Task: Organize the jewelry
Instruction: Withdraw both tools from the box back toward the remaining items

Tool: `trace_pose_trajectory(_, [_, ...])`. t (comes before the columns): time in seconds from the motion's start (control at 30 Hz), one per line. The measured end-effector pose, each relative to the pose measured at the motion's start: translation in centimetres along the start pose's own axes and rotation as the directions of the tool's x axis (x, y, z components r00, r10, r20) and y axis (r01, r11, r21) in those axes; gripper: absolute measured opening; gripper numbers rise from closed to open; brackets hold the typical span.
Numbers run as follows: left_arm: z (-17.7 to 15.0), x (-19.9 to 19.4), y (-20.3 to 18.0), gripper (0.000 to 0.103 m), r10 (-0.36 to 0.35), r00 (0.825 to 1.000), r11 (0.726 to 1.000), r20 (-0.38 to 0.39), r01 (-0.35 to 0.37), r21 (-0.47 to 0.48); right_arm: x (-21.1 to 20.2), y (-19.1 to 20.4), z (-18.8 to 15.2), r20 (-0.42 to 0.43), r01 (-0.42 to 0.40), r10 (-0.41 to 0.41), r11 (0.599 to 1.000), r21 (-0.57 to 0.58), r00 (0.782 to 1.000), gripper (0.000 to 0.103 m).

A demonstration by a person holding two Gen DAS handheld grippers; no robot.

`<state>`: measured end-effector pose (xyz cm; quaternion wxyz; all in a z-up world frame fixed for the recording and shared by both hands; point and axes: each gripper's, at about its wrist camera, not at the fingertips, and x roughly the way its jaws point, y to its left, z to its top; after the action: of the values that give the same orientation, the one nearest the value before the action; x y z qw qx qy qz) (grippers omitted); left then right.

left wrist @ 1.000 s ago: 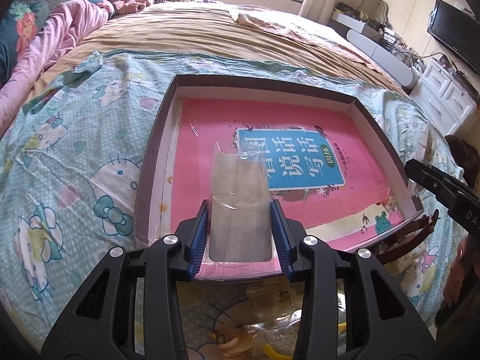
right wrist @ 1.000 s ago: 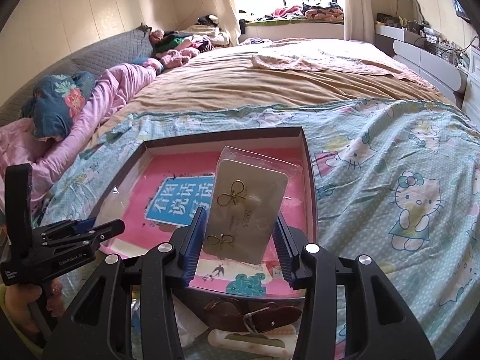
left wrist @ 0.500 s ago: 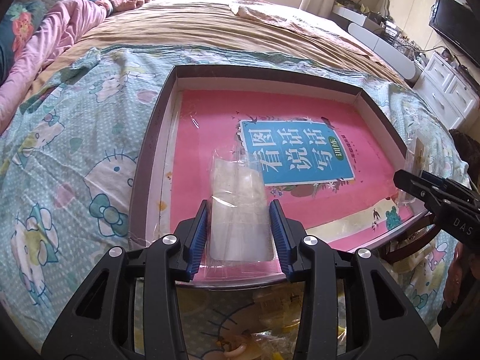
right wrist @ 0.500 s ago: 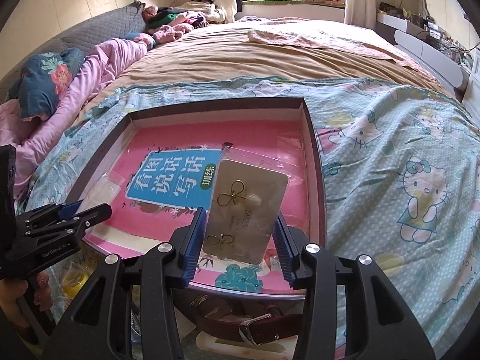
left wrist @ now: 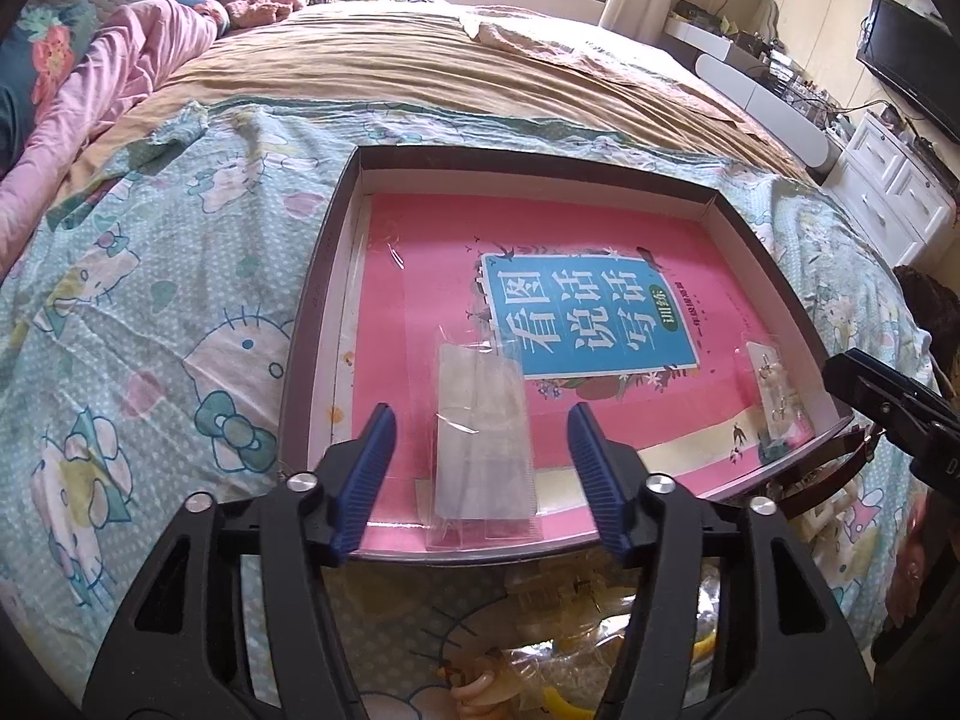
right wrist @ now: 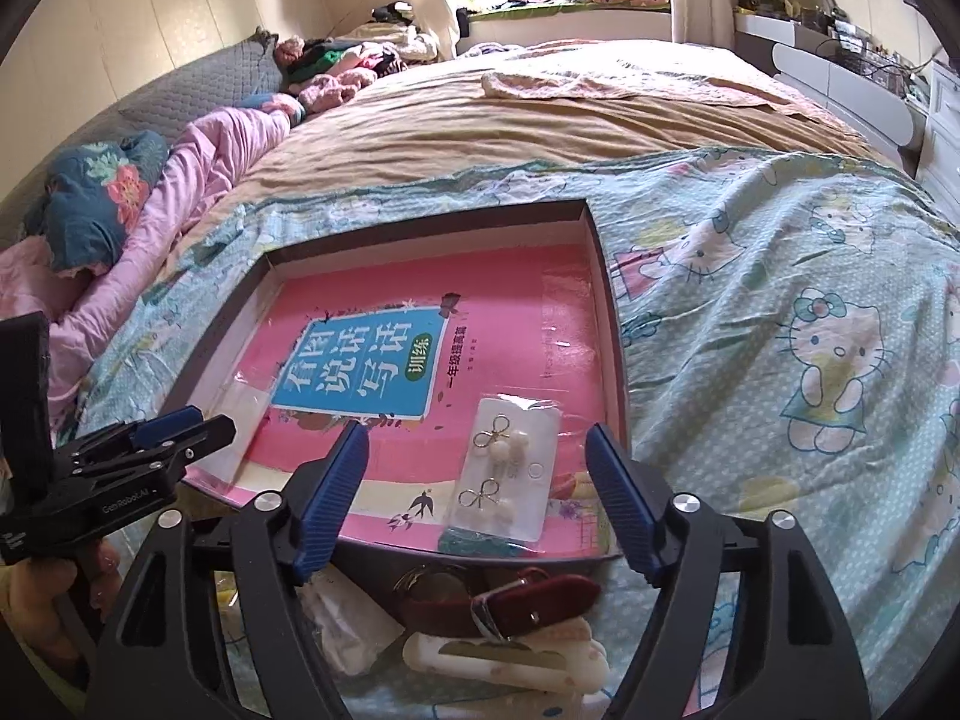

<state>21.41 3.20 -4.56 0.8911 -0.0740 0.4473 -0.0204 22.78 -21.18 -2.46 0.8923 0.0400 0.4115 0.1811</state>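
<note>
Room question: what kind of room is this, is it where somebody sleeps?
Most likely a bedroom. A big bed fills it, covered by a cartoon-cat sheet, with a pink quilt along one side and white drawers by the wall.

A shallow box [left wrist: 312, 324] sits on the blanket [left wrist: 150, 312] spread over the near part of the bed [left wrist: 480, 78]. A book [left wrist: 540, 312] lies flat in the box and fills most of its floor. On the book, at the near left, lies a clear packet [left wrist: 480, 438], between my left gripper's [left wrist: 480, 462] opening jaws and untouched by them. At the near right of the box lies an earring card [right wrist: 510, 474], likewise free between my right gripper's [right wrist: 477, 486] opening jaws. Just nearer than the box's near wall, on the blanket, lie a strap [right wrist: 522, 597] and, nearer still, a case [right wrist: 510, 660]. Pillows [right wrist: 96, 204] lie far left.
</note>
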Motion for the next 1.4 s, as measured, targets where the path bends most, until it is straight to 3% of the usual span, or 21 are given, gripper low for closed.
trace_pose_trajectory(0.5, [0.2,-4.6,-0.3,0.09,0.016,0.997,1.0,0.076,-0.015,-0.014,-4.2,-0.9,-0.1,0.071,-0.044,0.041,0.998,0.05,0.997,0.086])
trace_pose_trajectory(1.4, [-2.0,-10.9,0.4,0.093,0.013,0.987,0.998,0.163,-0.004,-0.059,-10.8,0.9,-0.6,0.166,-0.049,0.053,0.998,-0.03,0.985,0.093])
